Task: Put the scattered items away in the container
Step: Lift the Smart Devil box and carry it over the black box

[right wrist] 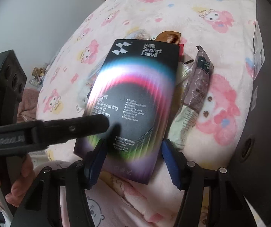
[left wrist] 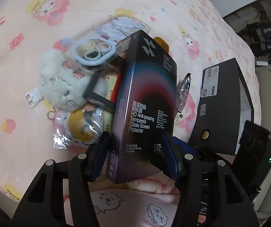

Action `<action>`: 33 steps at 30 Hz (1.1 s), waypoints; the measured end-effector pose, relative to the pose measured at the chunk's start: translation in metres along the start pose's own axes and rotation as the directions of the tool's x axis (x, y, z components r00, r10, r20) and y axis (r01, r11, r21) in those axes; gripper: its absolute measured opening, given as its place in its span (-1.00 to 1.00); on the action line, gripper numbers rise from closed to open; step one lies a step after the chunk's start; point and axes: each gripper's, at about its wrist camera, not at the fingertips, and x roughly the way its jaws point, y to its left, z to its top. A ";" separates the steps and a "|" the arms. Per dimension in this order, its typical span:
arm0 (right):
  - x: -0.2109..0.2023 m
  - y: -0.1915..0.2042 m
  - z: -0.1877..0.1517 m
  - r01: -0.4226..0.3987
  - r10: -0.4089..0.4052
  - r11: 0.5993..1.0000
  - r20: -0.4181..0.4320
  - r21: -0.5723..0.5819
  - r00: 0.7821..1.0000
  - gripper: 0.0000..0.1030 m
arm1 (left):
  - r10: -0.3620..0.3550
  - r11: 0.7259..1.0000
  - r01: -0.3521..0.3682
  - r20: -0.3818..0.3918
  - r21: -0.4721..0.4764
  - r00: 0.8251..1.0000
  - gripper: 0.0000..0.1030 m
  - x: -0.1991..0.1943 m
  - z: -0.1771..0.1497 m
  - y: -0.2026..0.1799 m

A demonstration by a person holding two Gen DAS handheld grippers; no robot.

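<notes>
My left gripper is shut on a black SmartDevil screen protector box and holds it tilted above the bed. The same box fills the middle of the right wrist view, with the left gripper's finger reaching onto it from the left. My right gripper is open, its blue pads on either side of the box's near end without pressing it. The black container box stands open at the right; it also shows at the right edge of the right wrist view. Scattered items lie under the held box.
On the pink patterned blanket lie a clear phone case, a white plush toy, a black frame, a plastic-wrapped yellow item, a silver sachet and a wooden comb. A wall is at the left.
</notes>
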 end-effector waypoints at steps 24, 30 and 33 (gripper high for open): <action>-0.126 0.048 -0.019 -0.023 0.048 0.992 0.209 -0.121 0.977 -0.07 | -0.080 0.988 0.042 0.252 0.151 0.964 -0.08 -0.103 -0.051 -0.065; -0.199 0.036 -0.016 0.031 0.009 0.994 0.359 -0.107 0.933 -0.07 | -0.164 0.946 0.063 0.304 0.317 0.939 -0.13 -0.123 -0.036 -0.144; -0.224 0.011 -0.017 0.048 -0.022 0.997 0.387 -0.057 0.922 -0.07 | -0.202 0.924 0.088 0.279 0.371 0.939 -0.12 -0.106 -0.031 -0.179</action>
